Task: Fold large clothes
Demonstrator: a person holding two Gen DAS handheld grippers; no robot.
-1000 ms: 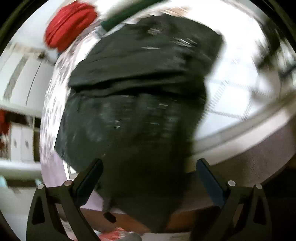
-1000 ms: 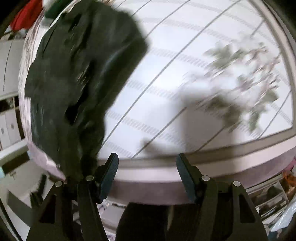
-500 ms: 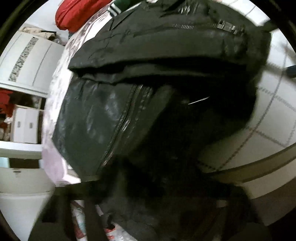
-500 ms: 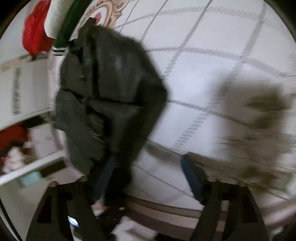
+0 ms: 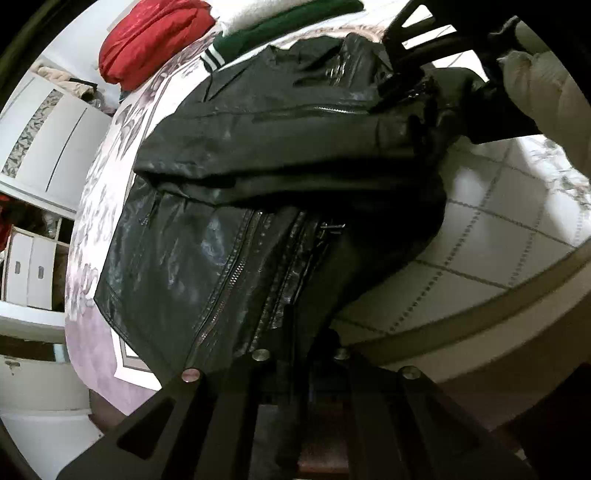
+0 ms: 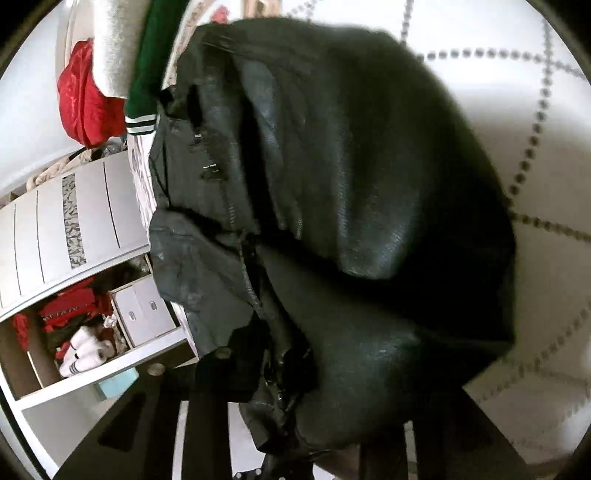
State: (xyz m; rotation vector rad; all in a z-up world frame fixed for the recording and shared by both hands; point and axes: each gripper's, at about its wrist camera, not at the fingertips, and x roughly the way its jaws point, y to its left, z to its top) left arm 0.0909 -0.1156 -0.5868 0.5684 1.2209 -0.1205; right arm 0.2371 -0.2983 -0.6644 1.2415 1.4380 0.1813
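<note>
A black leather jacket (image 5: 229, 240) with zips lies on the bed, its body partly folded over itself. My left gripper (image 5: 303, 350) is shut on the jacket's near hem, the fingers close together with leather between them. In the right wrist view the jacket (image 6: 332, 184) fills the frame. My right gripper (image 6: 295, 424) is at its edge with leather bunched over the fingers, shut on the jacket. In the left wrist view the right gripper (image 5: 399, 77) shows at the jacket's far end.
A red garment (image 5: 147, 33) and a green and white jacket (image 5: 280, 26) lie at the far end of the bed. A white wardrobe (image 5: 48, 147) and shelves stand left of the bed. The white quilted bedspread (image 5: 498, 229) lies to the right.
Both grippers were open above the bed edge a second ago. They have moved in onto the jacket and closed on it, the left at the near hem, the right at the far end.
</note>
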